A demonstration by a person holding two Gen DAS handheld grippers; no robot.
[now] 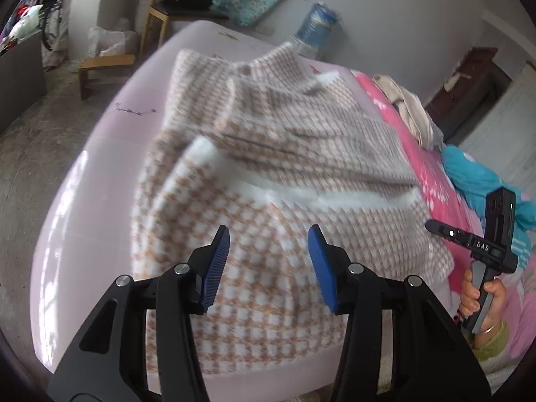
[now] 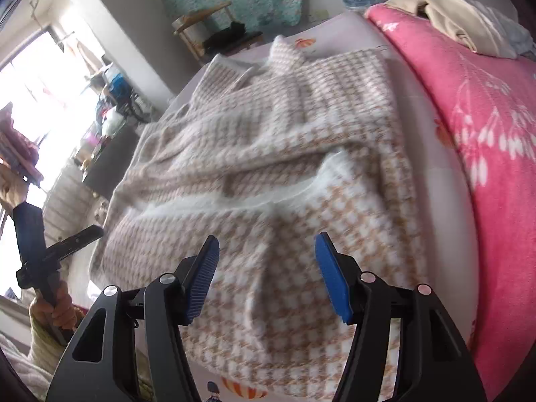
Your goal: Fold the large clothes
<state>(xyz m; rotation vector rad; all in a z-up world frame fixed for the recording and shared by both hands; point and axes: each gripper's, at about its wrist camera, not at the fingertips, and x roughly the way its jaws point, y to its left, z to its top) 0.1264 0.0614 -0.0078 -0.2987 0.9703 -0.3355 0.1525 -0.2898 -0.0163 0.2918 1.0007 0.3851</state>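
Across the frame's centre, the checked garment [image 1: 268, 174] lies folded on the bed [image 1: 83, 201], lower half doubled over. Left gripper [image 1: 269, 264] and right gripper [image 2: 267, 274] hover above it, jaws released and empty, presumably clear for re-gripping.

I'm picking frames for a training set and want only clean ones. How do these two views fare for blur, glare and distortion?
Left wrist view: the checked garment is smeared by motion blur, the left gripper stays sharp, sun patches glare on the pale bed sheet, and fisheye bending curves the room. Right wrist view: the window is blown out white, the garment is blurred, and the right gripper is crisp.
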